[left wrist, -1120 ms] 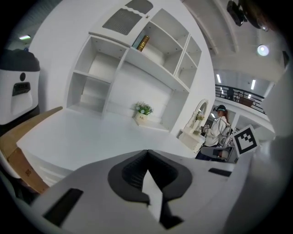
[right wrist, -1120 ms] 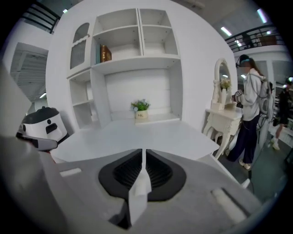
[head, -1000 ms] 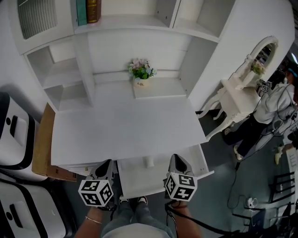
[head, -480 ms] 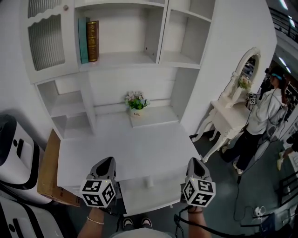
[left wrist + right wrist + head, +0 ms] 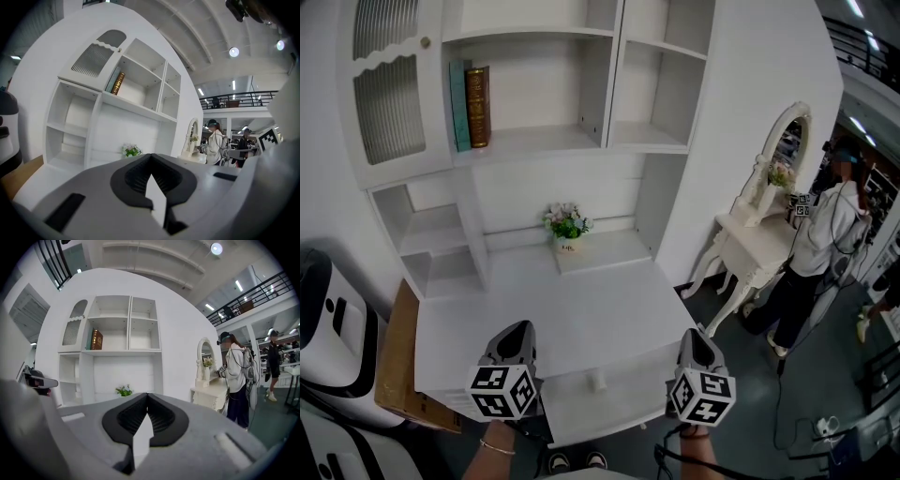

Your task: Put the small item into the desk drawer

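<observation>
A white desk [image 5: 581, 314] with a shelf unit stands in front of me. Its drawer front [image 5: 609, 394], with a small knob [image 5: 598, 382], looks pushed in. The only small thing on the desk is a potted flower [image 5: 565, 225], at the back; it also shows far off as potted flower [image 5: 131, 150] and potted flower [image 5: 124, 390]. My left gripper [image 5: 516, 330] hangs over the desk's front left, its jaws shut with nothing between them. My right gripper [image 5: 694, 336] is at the front right corner, also shut and empty. Both point almost level at the shelves, left gripper [image 5: 151, 155] and right gripper [image 5: 147, 394].
Two books [image 5: 469, 105] stand on a shelf at upper left. A white dressing table with a mirror [image 5: 759, 220] stands to the right, with a person [image 5: 820, 244] beside it. A brown board [image 5: 389, 356] and white machines [image 5: 328, 309] sit to the left.
Both grippers have risen from below the desk's front edge to desk height, and the right one has drifted right. The head view has tilted up, showing more of the shelves.
</observation>
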`<state>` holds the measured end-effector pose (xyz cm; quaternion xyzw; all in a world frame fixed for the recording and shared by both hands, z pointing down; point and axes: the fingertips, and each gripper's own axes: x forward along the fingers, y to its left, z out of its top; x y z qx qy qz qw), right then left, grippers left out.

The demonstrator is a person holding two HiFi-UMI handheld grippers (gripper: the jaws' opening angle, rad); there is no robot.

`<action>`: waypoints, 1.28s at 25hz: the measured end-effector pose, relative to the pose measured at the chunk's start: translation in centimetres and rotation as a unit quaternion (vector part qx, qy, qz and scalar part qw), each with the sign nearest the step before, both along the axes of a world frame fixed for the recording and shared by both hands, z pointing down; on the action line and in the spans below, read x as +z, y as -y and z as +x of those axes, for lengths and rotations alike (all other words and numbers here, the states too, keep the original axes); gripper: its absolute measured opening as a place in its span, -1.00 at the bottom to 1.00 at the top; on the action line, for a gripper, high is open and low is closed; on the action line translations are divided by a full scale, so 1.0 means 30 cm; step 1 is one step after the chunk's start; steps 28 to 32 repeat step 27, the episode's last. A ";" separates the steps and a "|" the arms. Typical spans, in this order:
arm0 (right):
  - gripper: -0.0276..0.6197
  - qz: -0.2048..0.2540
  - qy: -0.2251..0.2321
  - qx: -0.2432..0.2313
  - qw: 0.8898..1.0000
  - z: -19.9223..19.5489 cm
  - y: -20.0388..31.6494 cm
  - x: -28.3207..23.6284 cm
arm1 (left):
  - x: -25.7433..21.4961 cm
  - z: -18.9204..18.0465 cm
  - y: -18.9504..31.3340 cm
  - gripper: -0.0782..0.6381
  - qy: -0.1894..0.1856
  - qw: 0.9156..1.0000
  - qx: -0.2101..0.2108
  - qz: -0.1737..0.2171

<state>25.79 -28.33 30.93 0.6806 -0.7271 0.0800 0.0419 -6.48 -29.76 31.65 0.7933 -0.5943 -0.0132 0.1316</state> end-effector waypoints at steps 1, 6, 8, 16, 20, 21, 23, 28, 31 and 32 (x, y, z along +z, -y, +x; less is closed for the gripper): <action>-0.90 -0.002 -0.002 -0.001 1.000 0.000 0.002 0.005 | 0.003 0.003 0.001 -0.78 0.000 1.000 0.000 -0.001; -0.90 -0.013 -0.010 -0.001 1.000 -0.003 0.011 0.033 | 0.020 0.003 0.005 -0.78 0.001 1.000 -0.002 -0.007; -0.90 -0.016 -0.009 -0.003 1.000 -0.007 0.014 0.041 | 0.026 0.002 0.007 -0.78 0.000 1.000 -0.003 -0.009; -0.90 -0.020 -0.012 -0.008 1.000 -0.016 0.021 0.048 | 0.040 0.005 0.014 -0.78 -0.001 1.000 -0.003 -0.013; -0.90 -0.021 -0.013 -0.008 1.000 -0.010 0.018 0.046 | 0.042 0.014 0.014 -0.78 -0.001 1.000 -0.001 -0.014; -0.90 -0.021 -0.014 -0.008 1.000 -0.008 0.017 0.047 | 0.043 0.016 0.013 -0.78 -0.001 1.000 -0.001 -0.015; -0.90 -0.021 -0.015 -0.008 1.000 -0.004 0.014 0.048 | 0.043 0.022 0.013 -0.78 -0.001 1.000 0.000 -0.015; -0.90 -0.022 -0.015 -0.007 1.000 0.006 0.011 0.048 | 0.042 0.033 0.015 -0.78 -0.005 1.000 0.001 -0.015; -0.90 -0.022 -0.015 -0.007 1.000 0.006 0.011 0.048 | 0.042 0.033 0.015 -0.78 -0.005 1.000 0.001 -0.015; -0.90 -0.022 -0.015 -0.007 1.000 0.006 0.011 0.048 | 0.042 0.033 0.015 -0.78 -0.005 1.000 0.001 -0.015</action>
